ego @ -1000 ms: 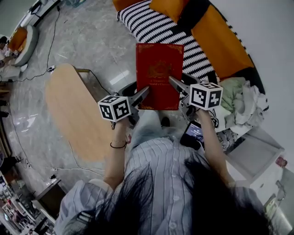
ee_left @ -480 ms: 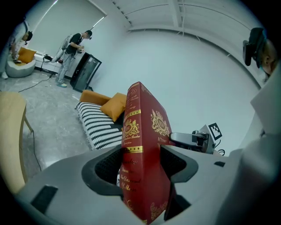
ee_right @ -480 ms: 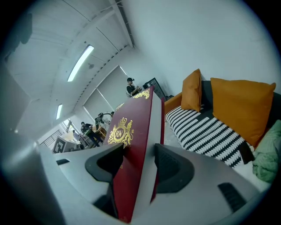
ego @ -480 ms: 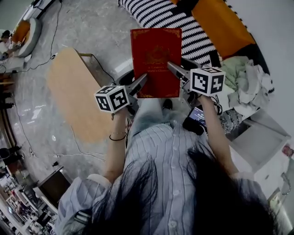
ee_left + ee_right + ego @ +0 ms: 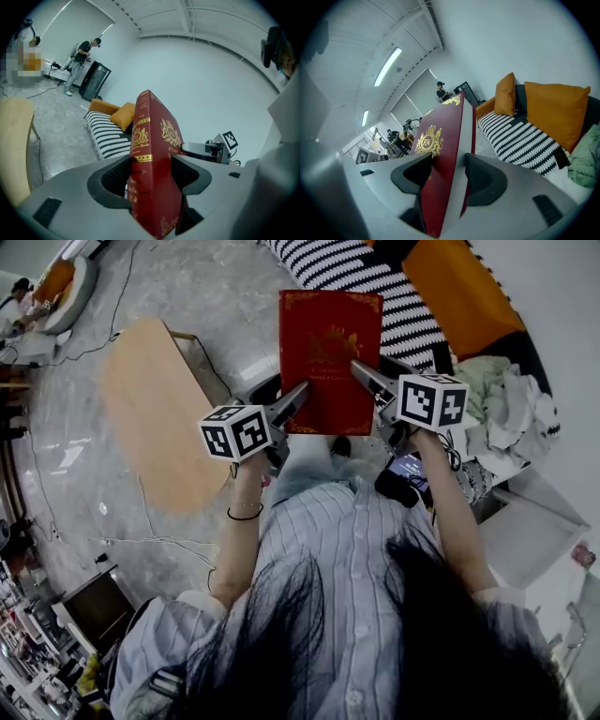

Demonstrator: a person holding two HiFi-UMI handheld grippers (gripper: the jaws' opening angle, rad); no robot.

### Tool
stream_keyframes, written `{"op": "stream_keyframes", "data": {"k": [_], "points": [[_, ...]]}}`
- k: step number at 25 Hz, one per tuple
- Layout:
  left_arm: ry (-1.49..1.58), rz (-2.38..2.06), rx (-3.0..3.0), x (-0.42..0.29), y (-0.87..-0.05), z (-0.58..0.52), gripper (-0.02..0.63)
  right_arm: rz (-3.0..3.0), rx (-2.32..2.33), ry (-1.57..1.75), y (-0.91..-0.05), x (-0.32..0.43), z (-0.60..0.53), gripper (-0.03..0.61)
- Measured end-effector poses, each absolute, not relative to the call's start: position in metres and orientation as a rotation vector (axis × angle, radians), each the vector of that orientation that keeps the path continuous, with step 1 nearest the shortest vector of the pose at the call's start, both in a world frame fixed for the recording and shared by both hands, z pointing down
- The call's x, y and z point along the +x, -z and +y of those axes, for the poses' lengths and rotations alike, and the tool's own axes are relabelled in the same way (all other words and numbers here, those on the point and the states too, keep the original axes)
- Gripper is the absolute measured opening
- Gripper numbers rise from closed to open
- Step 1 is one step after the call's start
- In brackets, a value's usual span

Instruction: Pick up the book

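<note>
I hold the red book (image 5: 330, 357) off the floor at twelve o'clock from me. My left gripper (image 5: 298, 399) is clamped on its spine side at seven o'clock of the cover. My right gripper (image 5: 364, 374) is clamped on the opposite edge at four o'clock. The striped sofa (image 5: 375, 277) lies beyond, and the wooden table (image 5: 150, 418) is at nine o'clock.

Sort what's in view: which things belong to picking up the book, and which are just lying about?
In the job:
- red hardback book with gold print
- left gripper and right gripper, each shut on the book's near end

Lying about:
- oval pale wooden table
- black-and-white striped couch seat
- orange cushion
- heap of pale clothes
</note>
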State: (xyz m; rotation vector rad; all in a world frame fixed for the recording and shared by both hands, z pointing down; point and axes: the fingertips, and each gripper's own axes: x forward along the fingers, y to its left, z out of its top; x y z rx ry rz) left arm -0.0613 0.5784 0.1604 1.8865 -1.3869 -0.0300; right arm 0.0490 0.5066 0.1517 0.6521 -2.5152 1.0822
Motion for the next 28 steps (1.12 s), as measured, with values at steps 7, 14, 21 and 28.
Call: {"op": "stream_keyframes", "data": {"k": [7, 14, 21, 28], "points": [[0.019, -1.409, 1.889, -0.066, -0.158, 0.591, 0.287, -2.517, 0.634, -1.083, -0.151, 0.045, 0.518, 0.235], [0.024, -1.414, 1.896, -0.067, -0.155, 0.59, 0.287, -2.521, 0.634, -1.088, -0.148, 0.044, 0.518, 0.235], [0.017, -1.403, 1.901, -0.063, -0.153, 0.589, 0.287, -2.516, 0.648, -1.095, -0.147, 0.049, 0.519, 0.235], [0.007, -1.395, 1.896, -0.065, -0.155, 0.576, 0.287, -2.5, 0.652, -1.107, -0.15, 0.047, 0.507, 0.235]]}}
